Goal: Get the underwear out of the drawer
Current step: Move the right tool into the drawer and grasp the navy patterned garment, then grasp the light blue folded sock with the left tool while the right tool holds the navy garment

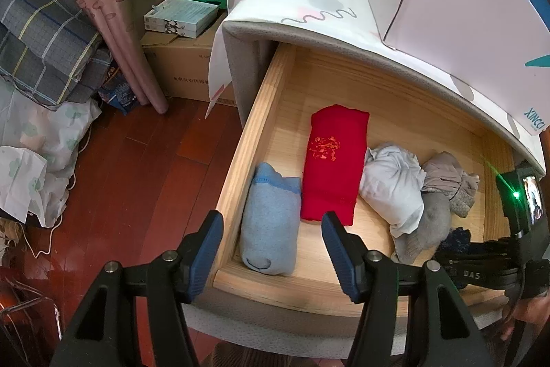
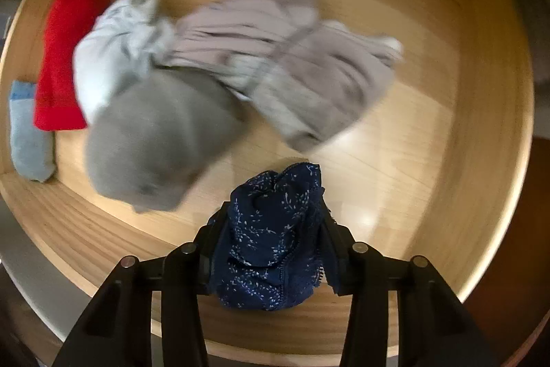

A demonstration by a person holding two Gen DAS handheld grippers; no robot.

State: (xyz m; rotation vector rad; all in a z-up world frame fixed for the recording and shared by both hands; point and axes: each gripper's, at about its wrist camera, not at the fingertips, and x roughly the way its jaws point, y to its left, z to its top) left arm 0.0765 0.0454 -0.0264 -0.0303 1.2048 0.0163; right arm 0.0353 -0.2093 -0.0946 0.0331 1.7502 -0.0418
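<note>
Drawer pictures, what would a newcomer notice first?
The red cloth, lying near the middle of the open wooden drawer, stands out most. Next comes the navy patterned underwear bunched between the right tool's fingers. The left tool hangs open above the blue roll.

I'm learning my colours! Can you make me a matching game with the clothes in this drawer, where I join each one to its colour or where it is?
Things:
1. folded cloth with gold writing
2. rolled cloth by the drawer's left wall
3. patterned underwear
4. crumpled cloth in the middle

Colour or place:
A. dark blue with little white sprigs, squeezed in the right gripper
B. white
C. red
D. light blue

Pairs: 1-C, 2-D, 3-A, 4-B
</note>
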